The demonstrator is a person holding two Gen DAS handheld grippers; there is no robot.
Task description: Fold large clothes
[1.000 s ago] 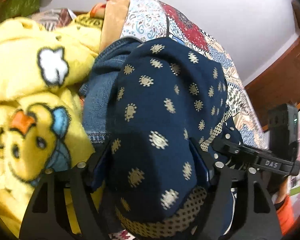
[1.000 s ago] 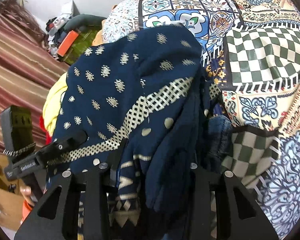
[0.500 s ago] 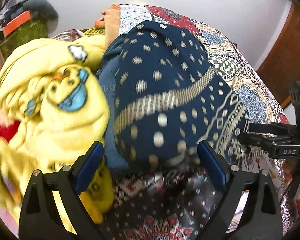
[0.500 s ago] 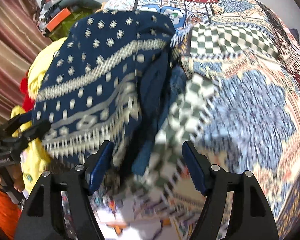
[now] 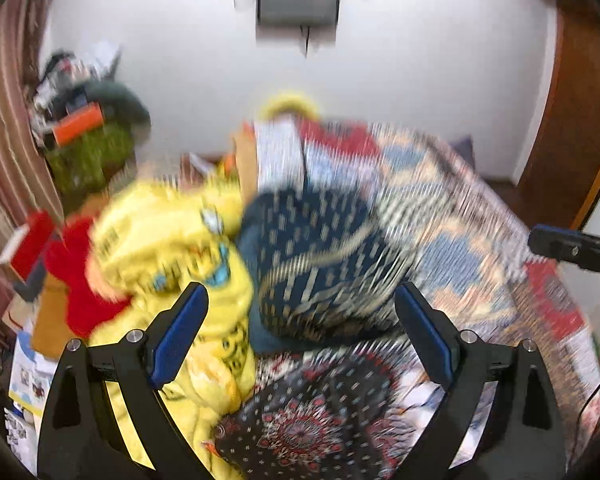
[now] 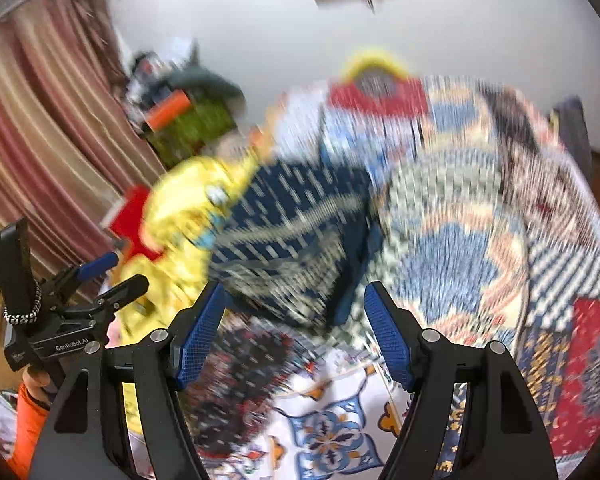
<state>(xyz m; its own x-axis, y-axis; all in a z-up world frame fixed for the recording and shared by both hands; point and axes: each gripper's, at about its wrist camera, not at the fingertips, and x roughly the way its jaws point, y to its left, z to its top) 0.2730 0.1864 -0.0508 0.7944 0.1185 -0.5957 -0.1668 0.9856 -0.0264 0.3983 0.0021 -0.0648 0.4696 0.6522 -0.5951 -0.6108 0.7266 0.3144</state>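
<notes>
**Navy garment down on bed, both claws clear of it**

Navy patterned garment [image 5: 324,264] lying bundled on patchwork bedspread [image 5: 472,240], ahead of and below both claws, nothing between pads and cloth. Sits pressed against yellow blanket [image 5: 168,248] on its left side, a strip of blue denim showing along that edge. Long axis hard to call through the blur; gold band runs roughly diagonal across the top face.

Left gripper [image 5: 300,340]: jaws wide apart, empty, bundle framed almost centred in the gap. Blue pads [image 5: 178,336] touching nothing.

Right gripper [image 6: 292,332]: jaws parted, narrower than left, empty. Garment [image 6: 296,240] up and slightly left of its gap, so off-centre for this hand. Left unit visible at lower left of that view, held by a hand in an orange sleeve.

Dark mandala-print cloth [image 5: 312,420] lies directly under both claws, nearer than the navy piece. Judging by reach, likely next pick; left hand looks closer to its edge.
</notes>
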